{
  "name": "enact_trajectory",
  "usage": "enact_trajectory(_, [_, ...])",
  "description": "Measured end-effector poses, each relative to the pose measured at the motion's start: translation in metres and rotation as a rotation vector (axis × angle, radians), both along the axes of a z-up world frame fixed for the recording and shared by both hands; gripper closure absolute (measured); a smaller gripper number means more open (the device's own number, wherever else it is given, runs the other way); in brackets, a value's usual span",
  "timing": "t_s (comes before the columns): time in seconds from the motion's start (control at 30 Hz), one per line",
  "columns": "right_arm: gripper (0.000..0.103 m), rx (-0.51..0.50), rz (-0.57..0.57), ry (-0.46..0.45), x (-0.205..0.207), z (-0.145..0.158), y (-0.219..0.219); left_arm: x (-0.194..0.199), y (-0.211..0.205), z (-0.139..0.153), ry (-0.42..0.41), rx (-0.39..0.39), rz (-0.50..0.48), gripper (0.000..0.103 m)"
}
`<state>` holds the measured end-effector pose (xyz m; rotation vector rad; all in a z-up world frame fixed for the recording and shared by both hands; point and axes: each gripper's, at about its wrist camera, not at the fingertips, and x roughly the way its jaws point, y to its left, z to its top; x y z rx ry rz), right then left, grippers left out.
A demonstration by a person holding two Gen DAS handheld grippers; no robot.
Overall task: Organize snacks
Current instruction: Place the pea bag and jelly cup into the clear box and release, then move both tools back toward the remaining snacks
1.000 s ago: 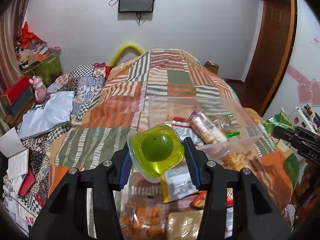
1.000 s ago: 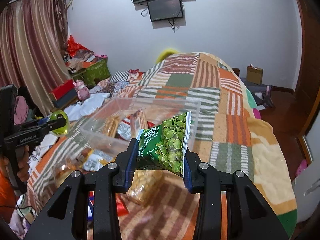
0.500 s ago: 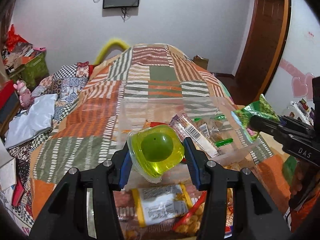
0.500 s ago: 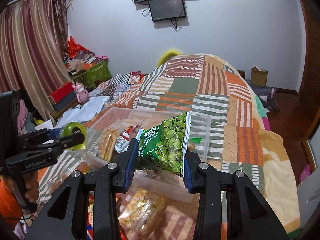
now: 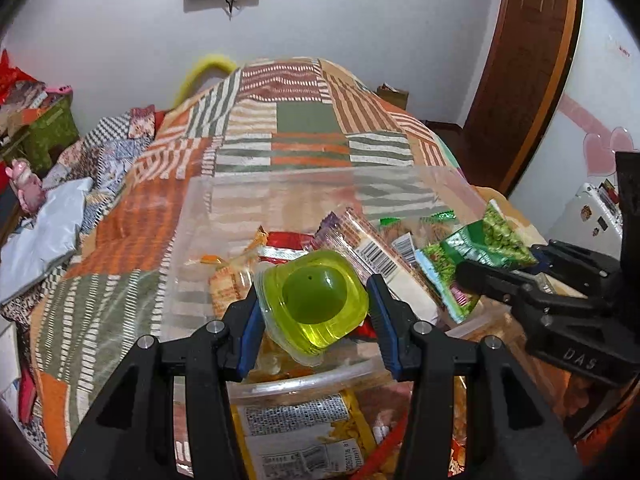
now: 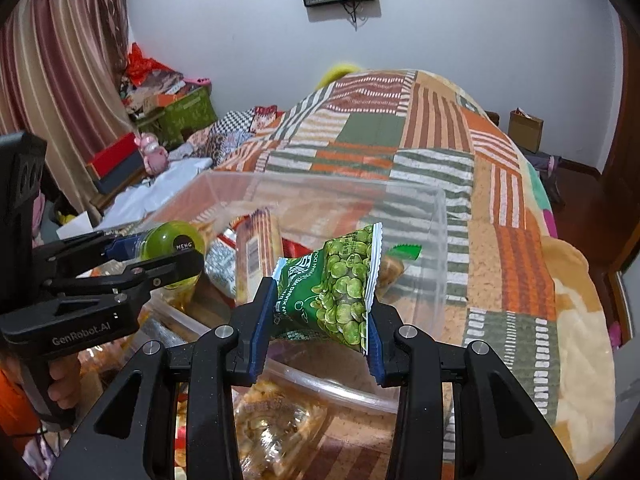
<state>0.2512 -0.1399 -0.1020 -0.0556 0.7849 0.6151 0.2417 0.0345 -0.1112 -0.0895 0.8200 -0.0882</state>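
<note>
The left gripper (image 5: 314, 312) clamps a yellow-green jelly cup (image 5: 314, 300) above the clear bin's (image 6: 436, 240) near rim; the right gripper (image 6: 316, 320) pinches a green pea packet (image 6: 340, 284) beside it (bin's far half open).

Jelly cup (image 5: 316, 300): clear yellow-green with a darker green ball inside. Pea packet (image 6: 340, 284): dark green, printed with light green peas, white sealed edge. Bin (image 5: 192, 232): clear plastic. Wrappers in bin: red, orange, white with black barcode. Left gripper (image 5: 316, 312) and right gripper (image 6: 316, 328): black with blue pads. Bedspread (image 6: 440, 168): patchwork of orange, olive green, brown and cream stripes. Curtain (image 6: 60, 60): maroon and beige stripes. Wall (image 6: 480, 20): white. Door (image 5: 532, 60): brown wood.
</note>
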Motion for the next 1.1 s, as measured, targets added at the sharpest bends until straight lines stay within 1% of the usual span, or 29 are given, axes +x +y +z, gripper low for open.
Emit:
enact_trajectory(0.07, [0.066,-0.012,0.005,0.008,0.000,-0.002,0.003,0.001,0.000,-0.002,0.015,-0.004,-0.001,0.055])
enact_trajectory(0.17, [0.064,-0.024,0.009,0.011,0.000,-0.004,0.005,0.005,0.000,-0.009,0.064,-0.009,-0.001,0.054])
enact_trajectory(0.27, [0.064,-0.036,0.006,0.005,-0.002,-0.002,0.006,0.004,0.000,-0.009,0.071,-0.013,0.002,0.055])
enact_trajectory(0.33, [0.062,-0.050,-0.002,-0.006,-0.003,-0.001,0.006,0.004,0.000,-0.009,0.077,-0.015,0.010,0.054])
enact_trajectory(0.37, [0.062,-0.054,-0.004,-0.006,-0.004,0.000,0.005,0.004,0.000,-0.008,0.076,-0.017,0.012,0.054])
enact_trajectory(0.4, [0.060,-0.054,-0.006,-0.005,-0.005,0.001,0.004,0.002,0.000,-0.007,0.078,-0.018,0.015,0.050])
enact_trajectory(0.43, [0.056,-0.053,-0.007,-0.004,-0.005,0.002,0.002,0.001,0.001,-0.006,0.079,-0.018,0.016,0.048])
enact_trajectory(0.47, [0.053,-0.052,-0.009,-0.005,-0.005,0.002,0.002,0.000,0.001,-0.005,0.077,-0.021,0.018,0.043])
enact_trajectory(0.5, [0.047,-0.050,-0.014,-0.010,-0.007,0.004,0.000,-0.002,0.001,-0.003,0.074,-0.021,0.019,0.042])
enact_trajectory(0.53, [0.045,-0.047,-0.019,-0.019,-0.009,0.006,-0.002,-0.004,0.001,-0.001,0.069,-0.016,0.021,0.042])
enact_trajectory(0.7, [0.045,-0.036,-0.022,-0.036,-0.018,0.014,-0.007,-0.020,0.005,0.014,0.039,-0.019,0.030,0.042])
enact_trajectory(0.73, [0.045,-0.034,-0.023,-0.043,-0.021,0.017,-0.008,-0.025,0.006,0.017,0.029,-0.015,0.034,0.041])
enact_trajectory(0.8, [0.045,-0.030,-0.024,-0.054,-0.027,0.022,-0.011,-0.035,0.008,0.024,0.009,-0.006,0.046,0.037])
enact_trajectory(0.87, [0.045,-0.019,-0.023,-0.062,-0.035,0.027,-0.014,-0.046,0.011,0.029,-0.005,0.000,0.055,0.036])
enact_trajectory(1.03, [0.038,0.005,-0.021,-0.092,-0.058,0.041,-0.019,-0.077,0.018,0.041,-0.022,0.009,0.075,0.035])
enact_trajectory(1.1, [0.038,0.009,-0.016,-0.100,-0.067,0.044,-0.019,-0.090,0.021,0.044,-0.030,0.011,0.083,0.032])
